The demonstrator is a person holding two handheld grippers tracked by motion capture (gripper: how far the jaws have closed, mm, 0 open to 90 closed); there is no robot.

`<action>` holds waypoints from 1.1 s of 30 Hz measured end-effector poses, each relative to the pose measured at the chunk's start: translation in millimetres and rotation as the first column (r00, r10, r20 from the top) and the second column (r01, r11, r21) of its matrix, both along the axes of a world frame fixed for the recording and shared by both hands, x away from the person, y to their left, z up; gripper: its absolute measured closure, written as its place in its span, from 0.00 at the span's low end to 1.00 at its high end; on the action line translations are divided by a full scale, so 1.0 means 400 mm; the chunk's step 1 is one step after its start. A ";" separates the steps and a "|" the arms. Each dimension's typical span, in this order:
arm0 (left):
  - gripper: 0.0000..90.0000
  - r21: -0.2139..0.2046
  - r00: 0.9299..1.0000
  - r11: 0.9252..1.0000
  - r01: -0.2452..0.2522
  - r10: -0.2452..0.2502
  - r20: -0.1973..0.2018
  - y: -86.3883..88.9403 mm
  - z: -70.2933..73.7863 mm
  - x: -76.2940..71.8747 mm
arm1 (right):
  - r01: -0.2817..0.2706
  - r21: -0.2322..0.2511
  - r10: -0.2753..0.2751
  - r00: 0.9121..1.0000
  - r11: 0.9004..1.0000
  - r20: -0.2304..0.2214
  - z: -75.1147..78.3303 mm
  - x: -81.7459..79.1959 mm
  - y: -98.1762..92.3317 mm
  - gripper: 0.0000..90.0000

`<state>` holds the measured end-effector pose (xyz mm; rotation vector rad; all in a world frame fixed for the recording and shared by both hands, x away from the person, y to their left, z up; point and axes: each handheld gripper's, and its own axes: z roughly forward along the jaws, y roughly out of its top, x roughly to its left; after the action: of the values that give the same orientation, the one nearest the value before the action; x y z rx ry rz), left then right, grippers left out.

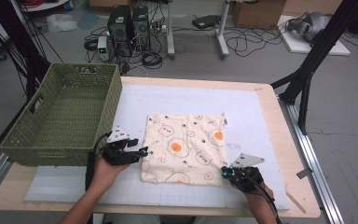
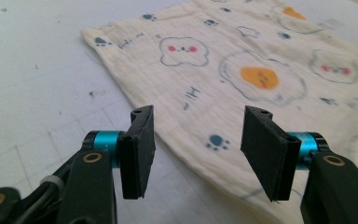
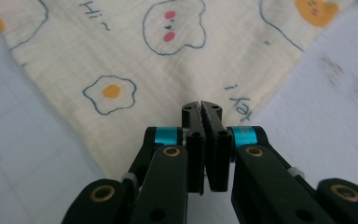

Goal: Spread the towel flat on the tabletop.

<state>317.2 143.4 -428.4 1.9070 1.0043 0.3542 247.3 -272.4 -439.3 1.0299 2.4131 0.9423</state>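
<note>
Printed cloth lies flat on the white mat that covers the wooden counter, roughly mid-counter, a bit toward the person's side. Cream fabric w/ fried-egg and bear-face prints. Its far right corner is slightly rumpled.

Left gripper sits at the cloth's left edge, near the lower left part. In the left gripper view its jaws stand spread apart, w/ the cloth edge running across the gap beneath them; pads aren't pressing on anything. Cloth lies flat ahead of the jaws, hem just below the left pad.

Right gripper is at the cloth's near right corner. In the right gripper view its jaws are pressed together, pads face to face right at the corner tip of the cloth. The tip lies under or between the pads, but can't tell for sure whether fabric is actually pinched, since the jaws hide the very corner.

Green woven basket stands on the counter's left side, just beside the left gripper and apart from the cloth. Both forearms come in from the bottom edge of the high view, one hand behind each gripper.

Floor beyond the counter: cables, two dark computer towers, cardboard boxes.
</note>
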 end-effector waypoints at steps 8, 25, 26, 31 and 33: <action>0.51 0.139 0.999 0.990 -0.026 0.030 -0.023 -0.050 -0.051 0.049 | 0.057 0.099 -0.060 0.998 0.993 0.022 0.010 -0.016 -0.036 0.69; 0.91 0.180 1.000 0.984 -0.006 0.001 0.030 -0.019 -0.050 0.022 | -0.016 0.059 0.019 0.999 0.998 -0.050 -0.001 -0.030 0.013 0.97; 0.82 0.153 1.000 0.988 0.003 -0.006 0.018 -0.014 -0.052 0.022 | -0.018 0.061 0.021 0.998 0.998 -0.052 0.000 -0.033 0.012 0.90; 0.53 0.074 1.000 0.997 -0.002 0.002 -0.002 -0.005 -0.047 0.016 | 0.062 0.112 -0.064 0.998 0.992 0.010 0.011 -0.014 -0.004 0.61; 0.53 0.063 1.000 0.998 0.000 -0.001 0.006 -0.004 -0.042 0.011 | 0.140 0.152 -0.149 0.988 0.978 0.045 0.018 0.037 -0.013 0.57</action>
<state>321.4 141.7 -445.2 1.9617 0.9992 0.3955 262.2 -277.6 -432.1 1.1971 2.2155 1.0976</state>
